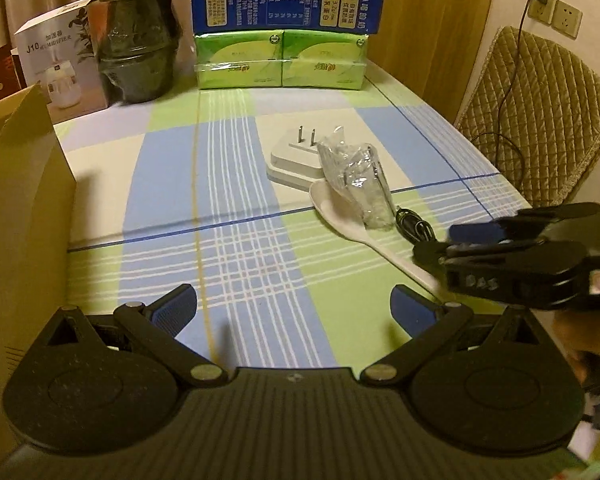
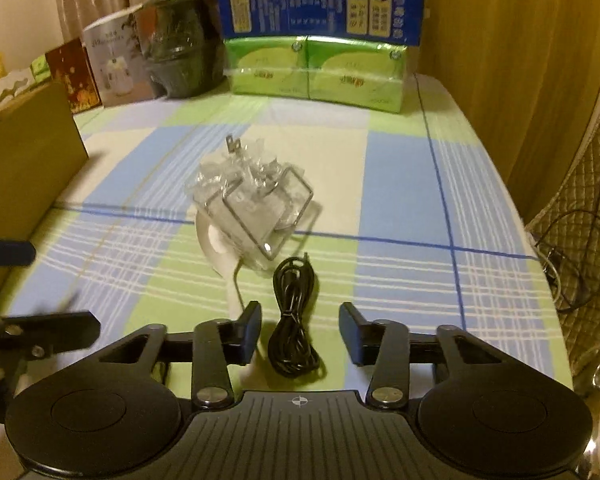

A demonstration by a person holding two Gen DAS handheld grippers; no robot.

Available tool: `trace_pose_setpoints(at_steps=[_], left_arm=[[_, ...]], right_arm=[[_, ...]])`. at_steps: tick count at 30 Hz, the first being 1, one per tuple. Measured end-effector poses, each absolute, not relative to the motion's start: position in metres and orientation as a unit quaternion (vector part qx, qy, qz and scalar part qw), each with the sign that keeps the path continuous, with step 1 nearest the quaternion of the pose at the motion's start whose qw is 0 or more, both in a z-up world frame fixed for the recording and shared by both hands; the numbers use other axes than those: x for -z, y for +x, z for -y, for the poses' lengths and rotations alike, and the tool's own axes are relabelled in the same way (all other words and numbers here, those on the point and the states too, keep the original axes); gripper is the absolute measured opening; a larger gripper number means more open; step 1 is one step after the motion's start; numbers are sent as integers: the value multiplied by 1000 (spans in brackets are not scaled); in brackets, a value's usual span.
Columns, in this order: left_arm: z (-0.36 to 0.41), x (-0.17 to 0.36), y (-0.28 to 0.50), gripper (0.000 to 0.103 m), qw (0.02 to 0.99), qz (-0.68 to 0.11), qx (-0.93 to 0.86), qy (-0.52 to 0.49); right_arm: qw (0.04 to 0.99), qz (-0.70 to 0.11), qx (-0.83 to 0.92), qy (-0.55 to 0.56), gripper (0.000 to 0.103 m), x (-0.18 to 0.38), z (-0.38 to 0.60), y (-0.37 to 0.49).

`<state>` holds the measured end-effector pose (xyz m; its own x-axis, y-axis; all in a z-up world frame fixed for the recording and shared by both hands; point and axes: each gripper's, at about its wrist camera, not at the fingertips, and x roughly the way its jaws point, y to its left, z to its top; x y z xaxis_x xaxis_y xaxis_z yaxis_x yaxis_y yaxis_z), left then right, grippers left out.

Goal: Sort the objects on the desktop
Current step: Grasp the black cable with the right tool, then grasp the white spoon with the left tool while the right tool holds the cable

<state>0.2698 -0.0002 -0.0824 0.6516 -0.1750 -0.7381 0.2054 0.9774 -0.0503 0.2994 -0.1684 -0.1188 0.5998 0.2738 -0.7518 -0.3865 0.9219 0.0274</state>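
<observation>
A small heap lies mid-table on the checked cloth (image 1: 236,184). It holds a white plug adapter (image 1: 290,156), a crumpled clear plastic wrapper (image 1: 360,180) with a wire frame, a white spoon (image 1: 340,210) and a coiled black cable (image 1: 414,228). My left gripper (image 1: 294,308) is open above bare cloth, left of and nearer than the heap. The right wrist view shows my right gripper (image 2: 300,332) open, with the black cable (image 2: 294,320) lying between its fingers, unsqueezed. The spoon (image 2: 216,248) lies just left of the cable, under the wrapper (image 2: 240,188). The adapter is mostly hidden there.
A cardboard box (image 1: 20,208) stands along the table's left edge. Green tissue packs (image 1: 280,60), a blue carton (image 1: 284,0), a dark wrapped object (image 1: 140,48) and a humidifier box (image 1: 56,60) line the back. A quilted chair (image 1: 532,120) stands beyond the right edge.
</observation>
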Motion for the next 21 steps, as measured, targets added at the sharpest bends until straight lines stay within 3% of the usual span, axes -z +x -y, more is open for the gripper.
trace_pose_setpoints(at_steps=[3,8,10,16,21], left_arm=[[-1,83,269,101,907,-406,109,15],[-7,84,267,101,908,-406,102,18],[-9,85,267,101,908,-407,94,19],[-12,84,271,99,910,-404,97,3],[-1,92,279,87,905,-408,125,3]], right_arm=[[891,-406,-186,-81,16,120,166,298],[874,-421,-228,-82,15,117,154,283],[862,-430,-260,-73,9,116,148,277],[860,-435,-262,-58,9,112,151,275],[882,-425,-199,-35,9,106,175,280]])
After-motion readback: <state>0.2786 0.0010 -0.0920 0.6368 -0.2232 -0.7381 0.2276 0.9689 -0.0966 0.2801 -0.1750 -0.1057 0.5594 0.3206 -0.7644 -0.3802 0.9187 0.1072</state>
